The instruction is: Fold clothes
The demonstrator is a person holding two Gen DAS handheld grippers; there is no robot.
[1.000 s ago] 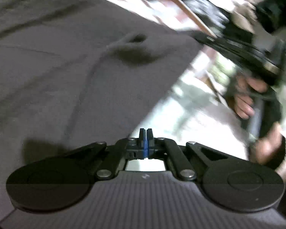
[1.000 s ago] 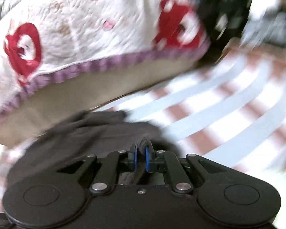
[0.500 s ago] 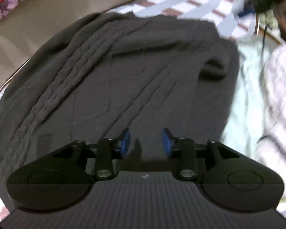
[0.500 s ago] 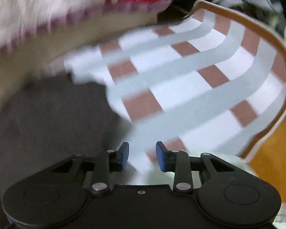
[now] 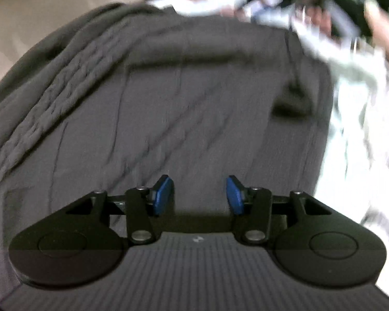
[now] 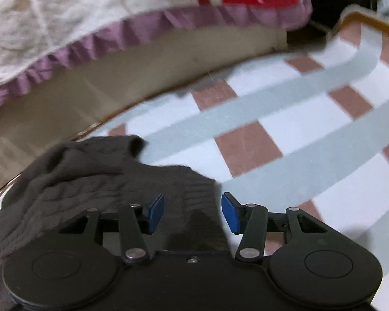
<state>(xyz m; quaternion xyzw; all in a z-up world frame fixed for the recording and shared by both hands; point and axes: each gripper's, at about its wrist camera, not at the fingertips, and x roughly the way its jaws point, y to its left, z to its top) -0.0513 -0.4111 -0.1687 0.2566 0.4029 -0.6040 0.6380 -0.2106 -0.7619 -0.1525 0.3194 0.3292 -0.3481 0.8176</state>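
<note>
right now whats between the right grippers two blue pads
In the right wrist view, the right gripper is open and the edge of the dark grey garment lies in the gap between its pads; nothing is pinched.

Dark grey knit garment (image 5: 184, 98) spread flat, creased, on striped cloth.

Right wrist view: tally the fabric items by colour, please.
Dark grey garment: 1
Checked white, grey and brown cloth underneath: 1
White quilt with red patches and purple frill: 1
Total: 3
</note>
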